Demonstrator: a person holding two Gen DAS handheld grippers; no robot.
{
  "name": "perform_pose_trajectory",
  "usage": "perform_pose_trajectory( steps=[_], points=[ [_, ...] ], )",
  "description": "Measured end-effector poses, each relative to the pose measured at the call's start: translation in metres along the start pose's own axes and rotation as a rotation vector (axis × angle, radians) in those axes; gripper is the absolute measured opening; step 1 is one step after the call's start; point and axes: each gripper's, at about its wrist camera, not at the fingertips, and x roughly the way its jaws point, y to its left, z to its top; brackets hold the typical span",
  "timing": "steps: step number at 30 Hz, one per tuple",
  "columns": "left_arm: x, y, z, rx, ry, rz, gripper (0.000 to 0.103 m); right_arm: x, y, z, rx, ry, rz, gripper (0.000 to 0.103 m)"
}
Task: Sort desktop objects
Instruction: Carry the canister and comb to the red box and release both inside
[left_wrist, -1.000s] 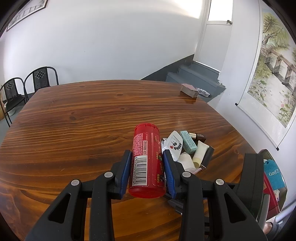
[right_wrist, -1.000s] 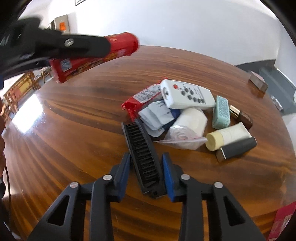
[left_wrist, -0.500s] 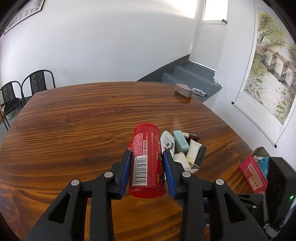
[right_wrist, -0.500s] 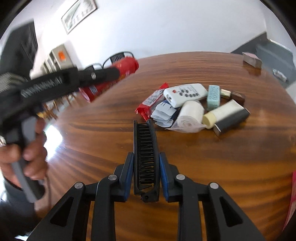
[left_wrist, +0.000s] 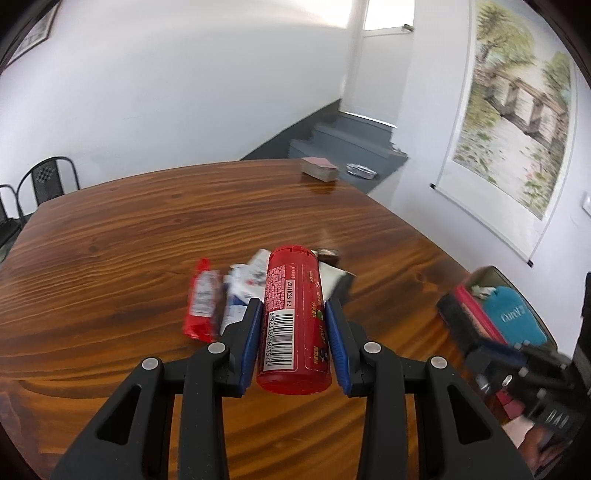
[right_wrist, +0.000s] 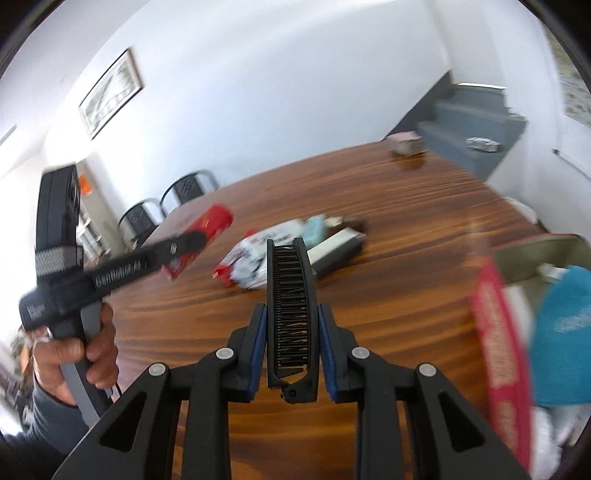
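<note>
The right claw (right_wrist: 291, 339) grips a comb (right_wrist: 291, 314) lengthwise, nearer the box (right_wrist: 498, 332) lying to its right. The left claw (left_wrist: 295, 339) clamps a red tube (left_wrist: 293, 321), above the worktop (left_wrist: 129, 240).

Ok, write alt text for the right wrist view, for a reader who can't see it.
The right hand-held gripper is shut on a black folding comb above a wooden table. To the left, a hand holds the left hand-held gripper with a red tube; a blurred pile of small items lies beyond, and an open box sits at right.
</note>
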Motion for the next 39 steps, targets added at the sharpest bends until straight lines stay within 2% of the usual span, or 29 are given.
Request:
perform_pose_trajectory(
  steps=[8,20,28,39],
  points=[
    [0.009,-0.057,-0.002,0.067,0.022,-0.084,0.037,-0.067,-0.052,-0.005,0.106,-0.123,-0.149,0.029],
    [0.024,-0.149,0.004,0.188,0.039,-0.184,0.037,-0.118,-0.118,-0.023,0.253,-0.211,-0.297,0.029],
    [0.038,-0.205,0.006,0.265,0.051,-0.232,0.037,-0.130,-0.141,-0.034,0.299,-0.231,-0.337,0.029],
    [0.060,-0.242,0.004,0.305,0.084,-0.266,0.037,-0.135,-0.165,-0.040,0.350,-0.237,-0.348,0.029]
  ],
)
